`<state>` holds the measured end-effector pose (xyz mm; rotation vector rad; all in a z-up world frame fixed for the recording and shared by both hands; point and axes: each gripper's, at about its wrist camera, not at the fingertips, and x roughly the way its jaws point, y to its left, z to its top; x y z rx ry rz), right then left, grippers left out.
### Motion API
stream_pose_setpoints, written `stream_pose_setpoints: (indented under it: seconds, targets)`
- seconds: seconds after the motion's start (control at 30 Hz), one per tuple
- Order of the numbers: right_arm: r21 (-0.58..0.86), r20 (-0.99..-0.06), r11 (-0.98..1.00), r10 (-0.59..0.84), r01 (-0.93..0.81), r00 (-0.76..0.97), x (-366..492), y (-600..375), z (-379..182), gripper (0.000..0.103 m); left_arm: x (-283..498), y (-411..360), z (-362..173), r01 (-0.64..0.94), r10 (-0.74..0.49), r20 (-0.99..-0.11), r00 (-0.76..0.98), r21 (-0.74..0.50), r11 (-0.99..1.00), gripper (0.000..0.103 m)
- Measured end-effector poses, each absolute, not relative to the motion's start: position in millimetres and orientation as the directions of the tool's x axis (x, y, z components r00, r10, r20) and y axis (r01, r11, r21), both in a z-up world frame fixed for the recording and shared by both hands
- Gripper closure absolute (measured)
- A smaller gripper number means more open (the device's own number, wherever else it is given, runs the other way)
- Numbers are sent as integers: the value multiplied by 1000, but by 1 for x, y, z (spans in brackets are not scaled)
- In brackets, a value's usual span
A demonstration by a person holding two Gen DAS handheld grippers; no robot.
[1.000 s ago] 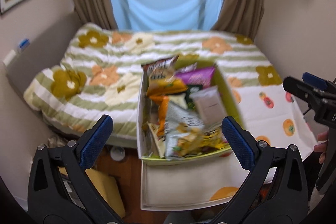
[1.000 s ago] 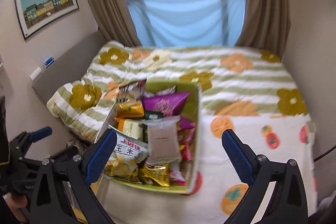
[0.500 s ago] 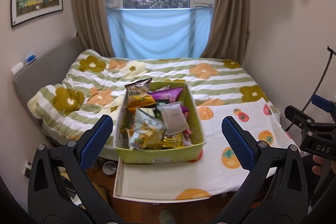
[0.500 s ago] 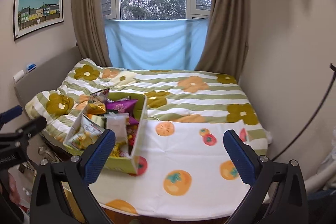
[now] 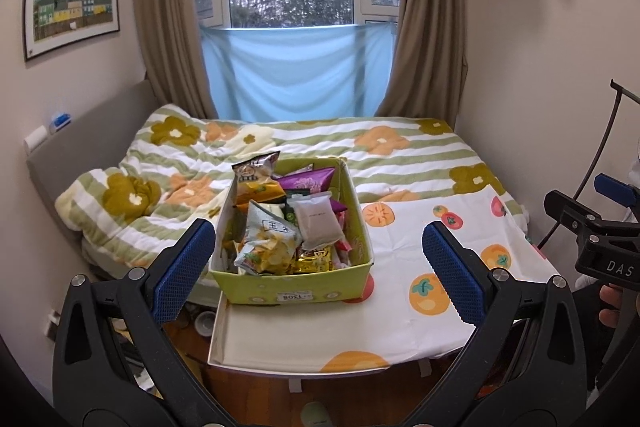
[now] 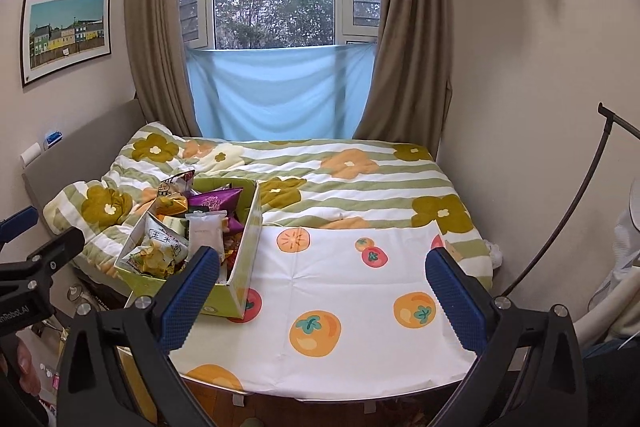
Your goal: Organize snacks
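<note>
A yellow-green cardboard box [image 5: 294, 289] full of snack bags stands on the left part of a table covered by a white cloth with orange fruit prints [image 5: 400, 311]. On top lie a white pouch [image 5: 318, 221], a corn-chip bag [image 5: 268, 239] and a purple bag [image 5: 306, 181]. The box also shows in the right wrist view [image 6: 240, 267]. My left gripper [image 5: 318, 255] is open and empty, held back from the box. My right gripper [image 6: 324, 285] is open and empty above the cloth [image 6: 352, 299], right of the box.
A bed with a flowered striped quilt [image 5: 360, 147] lies behind the table, under a window with brown curtains. A grey headboard [image 5: 88, 135] runs along the left wall. A thin black stand [image 6: 568, 211] leans at the right. Wooden floor shows below the table's front edge.
Both grippers have pulled back and up from the box, which now looks smaller and farther. The views tilted up to show the window. Both stay open and empty.
</note>
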<state>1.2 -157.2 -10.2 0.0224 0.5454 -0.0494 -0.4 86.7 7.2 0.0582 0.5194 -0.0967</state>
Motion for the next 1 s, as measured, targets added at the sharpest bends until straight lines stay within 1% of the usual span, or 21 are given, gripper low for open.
stream_pose_setpoints:
  seconds: [1.0]
  targets:
    - [18,-504,999,-24,38,864,-5,-159,-9,1,-9,79,11,91,-58,-474,879,47,995,1]
